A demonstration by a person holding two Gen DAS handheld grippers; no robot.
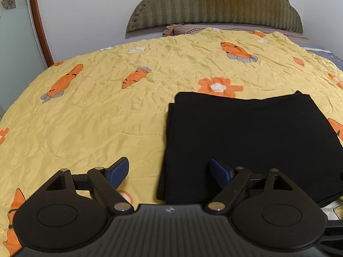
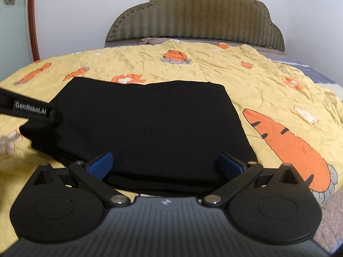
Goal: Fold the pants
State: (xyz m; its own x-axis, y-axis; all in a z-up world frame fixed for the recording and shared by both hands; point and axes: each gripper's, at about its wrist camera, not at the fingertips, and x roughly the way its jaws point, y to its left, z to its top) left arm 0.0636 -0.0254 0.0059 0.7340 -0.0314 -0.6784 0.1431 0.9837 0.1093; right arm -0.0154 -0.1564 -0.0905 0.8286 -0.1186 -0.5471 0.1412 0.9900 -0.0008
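Observation:
The black pants (image 1: 246, 141) lie folded into a flat rectangular stack on the yellow carrot-print quilt (image 1: 96, 111). My left gripper (image 1: 169, 169) is open and empty, hovering over the stack's near left corner, with one blue pad over the quilt and one over the cloth. In the right wrist view the pants (image 2: 150, 124) fill the middle. My right gripper (image 2: 166, 160) is open and empty above the stack's near edge. Part of the left gripper's body (image 2: 32, 109) shows at the left.
A padded olive headboard (image 1: 214, 4) stands against the white wall behind the bed. A brown pillow (image 1: 173, 30) lies at its foot. The bed's front right edge and floor (image 2: 330, 214) show in the right wrist view.

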